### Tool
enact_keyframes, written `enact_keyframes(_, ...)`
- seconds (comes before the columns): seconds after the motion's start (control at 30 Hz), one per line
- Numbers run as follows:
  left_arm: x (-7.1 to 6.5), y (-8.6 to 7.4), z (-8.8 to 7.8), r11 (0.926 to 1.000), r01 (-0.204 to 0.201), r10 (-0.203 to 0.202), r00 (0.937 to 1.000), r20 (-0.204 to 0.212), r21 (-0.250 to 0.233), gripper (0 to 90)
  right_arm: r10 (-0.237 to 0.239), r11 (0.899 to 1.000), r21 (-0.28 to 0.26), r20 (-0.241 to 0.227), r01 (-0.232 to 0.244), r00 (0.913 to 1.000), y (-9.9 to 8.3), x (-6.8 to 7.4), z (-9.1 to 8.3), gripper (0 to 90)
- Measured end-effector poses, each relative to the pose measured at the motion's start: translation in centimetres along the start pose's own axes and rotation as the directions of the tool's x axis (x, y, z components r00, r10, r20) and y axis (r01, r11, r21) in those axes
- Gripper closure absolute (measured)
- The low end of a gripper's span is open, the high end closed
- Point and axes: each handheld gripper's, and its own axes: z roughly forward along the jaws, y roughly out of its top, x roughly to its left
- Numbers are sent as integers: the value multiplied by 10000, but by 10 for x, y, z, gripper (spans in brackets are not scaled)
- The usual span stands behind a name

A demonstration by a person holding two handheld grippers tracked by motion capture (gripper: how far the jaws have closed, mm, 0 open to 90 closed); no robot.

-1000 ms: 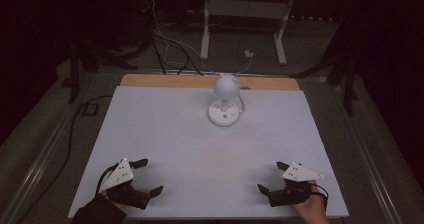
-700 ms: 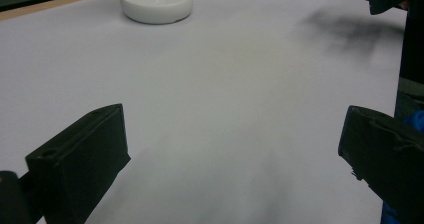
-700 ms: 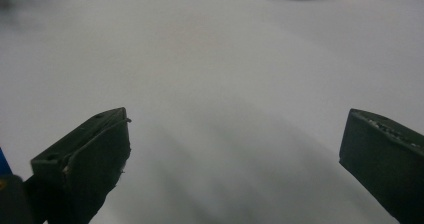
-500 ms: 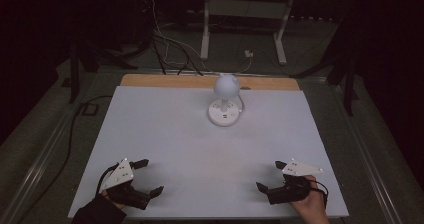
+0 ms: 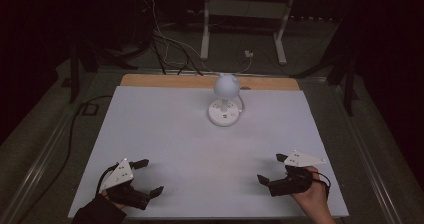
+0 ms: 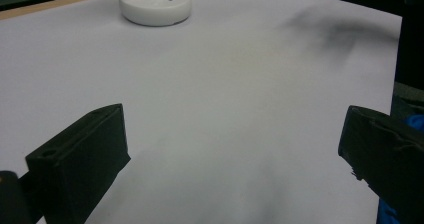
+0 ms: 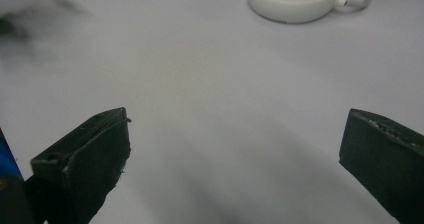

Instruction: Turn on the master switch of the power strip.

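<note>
Held the left gripper point(image 5: 149, 175) near the worktop's point(image 5: 165, 129) near-left corner, jaws spread wide, empty. Held the right gripper point(image 5: 270, 168) near the near-right corner, likewise gaping. Kept well apart from the white lamp point(image 5: 226, 98) by the far edge.

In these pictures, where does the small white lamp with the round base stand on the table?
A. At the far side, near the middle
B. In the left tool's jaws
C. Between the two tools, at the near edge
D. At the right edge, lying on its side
A: the lamp stands upright at the far side of the white table, well away from the left tool and the right tool, both open and empty at the near edge.
</note>
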Motion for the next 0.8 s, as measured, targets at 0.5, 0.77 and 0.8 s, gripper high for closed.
enact_keyframes(0.5,0,0,0,10000,60,-60,10000,6,-46,1,-184,9994,-281,93,187,9998,30,-11,-5,0)
enact_keyframes(0.77,0,0,-1,10000,58,-58,10000,23,-61,0,-265,9985,-476,199,274,9995,44,-14,-3,0)
enact_keyframes(0.8,0,0,-1,10000,56,-55,10000,29,-58,1,-290,9982,-519,197,300,9994,48,-15,-2,0)
